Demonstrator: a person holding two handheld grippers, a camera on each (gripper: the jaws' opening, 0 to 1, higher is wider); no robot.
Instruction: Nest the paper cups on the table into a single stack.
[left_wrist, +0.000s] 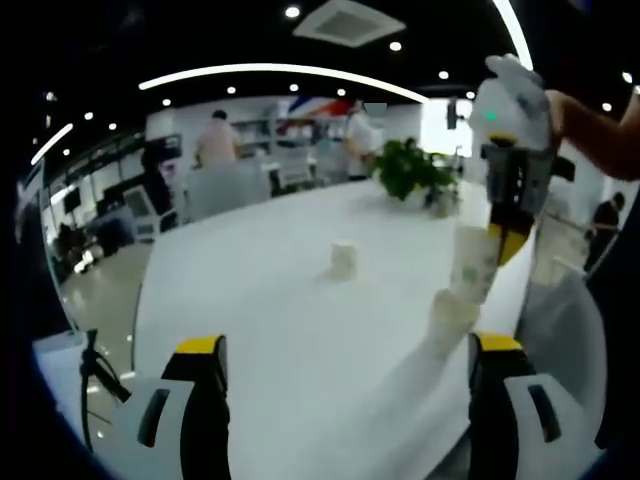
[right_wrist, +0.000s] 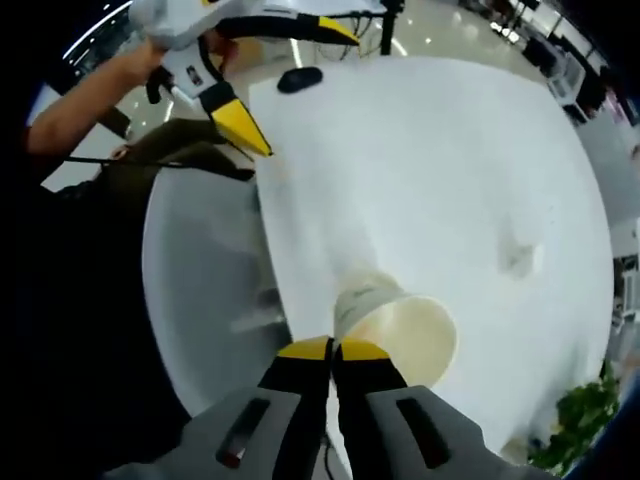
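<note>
My right gripper (right_wrist: 335, 350) is shut on the rim of a white paper cup (right_wrist: 405, 330), holding it tilted over the table's near edge. In the left gripper view the same right gripper (left_wrist: 505, 240) comes down from the upper right with that held cup (left_wrist: 475, 262), just above a second cup (left_wrist: 455, 312) standing at the table edge. A third cup (left_wrist: 344, 259) stands alone mid-table and appears blurred as the far cup (right_wrist: 520, 258). My left gripper (left_wrist: 348, 345) is open with nothing between its jaws, and the left gripper (right_wrist: 298, 92) hangs open at the upper left.
The long white table (left_wrist: 280, 300) runs away from me, with a potted plant (left_wrist: 410, 170) at its far end. A small black object (right_wrist: 285, 80) lies on the table. A white chair (right_wrist: 200, 260) stands at the table's side. People stand in the background.
</note>
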